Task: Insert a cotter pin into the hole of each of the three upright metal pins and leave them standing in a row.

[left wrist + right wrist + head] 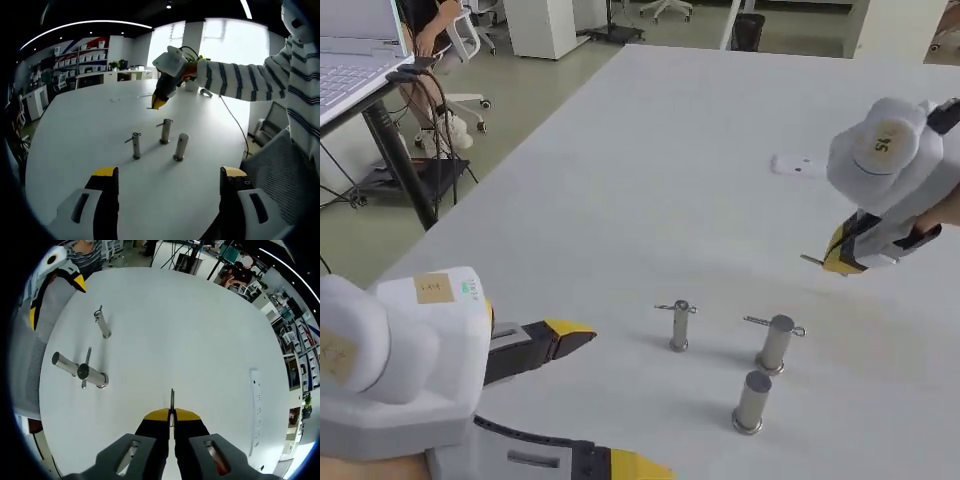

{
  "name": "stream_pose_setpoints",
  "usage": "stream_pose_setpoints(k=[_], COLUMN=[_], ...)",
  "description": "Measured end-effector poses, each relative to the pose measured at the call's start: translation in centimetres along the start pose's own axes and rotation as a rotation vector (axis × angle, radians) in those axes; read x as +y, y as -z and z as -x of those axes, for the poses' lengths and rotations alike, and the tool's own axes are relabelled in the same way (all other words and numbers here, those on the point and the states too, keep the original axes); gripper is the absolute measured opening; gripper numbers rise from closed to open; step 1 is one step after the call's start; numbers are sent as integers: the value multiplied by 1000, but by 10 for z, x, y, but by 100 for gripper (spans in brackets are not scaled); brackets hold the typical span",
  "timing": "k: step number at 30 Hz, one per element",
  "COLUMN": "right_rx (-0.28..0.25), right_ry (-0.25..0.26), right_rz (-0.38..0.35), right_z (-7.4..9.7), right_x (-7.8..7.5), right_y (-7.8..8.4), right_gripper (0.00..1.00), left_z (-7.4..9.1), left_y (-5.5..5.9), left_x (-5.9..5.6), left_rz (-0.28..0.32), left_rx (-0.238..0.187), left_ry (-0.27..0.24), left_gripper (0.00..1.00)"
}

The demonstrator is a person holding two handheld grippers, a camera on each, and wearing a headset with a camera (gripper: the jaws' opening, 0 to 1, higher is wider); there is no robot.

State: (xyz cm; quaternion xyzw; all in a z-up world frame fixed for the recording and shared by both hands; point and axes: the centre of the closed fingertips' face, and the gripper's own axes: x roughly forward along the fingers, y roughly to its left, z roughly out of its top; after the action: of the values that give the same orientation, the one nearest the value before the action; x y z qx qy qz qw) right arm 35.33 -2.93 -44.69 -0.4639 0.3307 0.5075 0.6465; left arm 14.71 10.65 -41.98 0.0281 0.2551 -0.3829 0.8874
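Cotter pin (pixel 171 397) clamped in right gripper (pixel 171 413), left gripper (pixel 168 172) agape; off-axis thrust may topple bare metal pin (pixel 753 400) at 5 o'clock in head view.

On the table (pixel 620 170) we find the left pin (pixel 680 328) with a cotter pin (pixel 675 308) through it, the right pin (pixel 776 345) beside it with a second cotter pin (pixel 768 323), and the front pin (pixel 753 402) just before that. The right gripper (pixel 817 262), a third cotter pin (pixel 172 397) between its jaws, hangs behind them rightward; the left gripper (pixel 169 172) is before them, leftward.
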Motion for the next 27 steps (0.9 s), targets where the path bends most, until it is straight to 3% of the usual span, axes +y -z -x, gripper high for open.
stream_pose_setpoints(k=[8, 17, 20, 21, 27], right_rx=[-81, -151, -175, -217, -284], right_ry=[95, 176, 204, 212, 263], right_rz=[19, 80, 93, 102, 104], right_z=[30, 42, 49, 51, 69], right_x=[8, 22, 27, 29, 42], right_y=[-17, -32, -37, -44, -56], right_gripper=[0, 0, 0, 0, 0], left_z=[2, -3, -6, -7, -13], left_y=[-10, -19, -25, -27, -46], left_x=[4, 13, 17, 18, 23], left_rz=[22, 21, 16, 17, 23], left_rx=[-34, -44, -50, -54, -97], left_ry=[-18, -19, -19, -19, -22], left_gripper=[81, 78, 78, 78, 76])
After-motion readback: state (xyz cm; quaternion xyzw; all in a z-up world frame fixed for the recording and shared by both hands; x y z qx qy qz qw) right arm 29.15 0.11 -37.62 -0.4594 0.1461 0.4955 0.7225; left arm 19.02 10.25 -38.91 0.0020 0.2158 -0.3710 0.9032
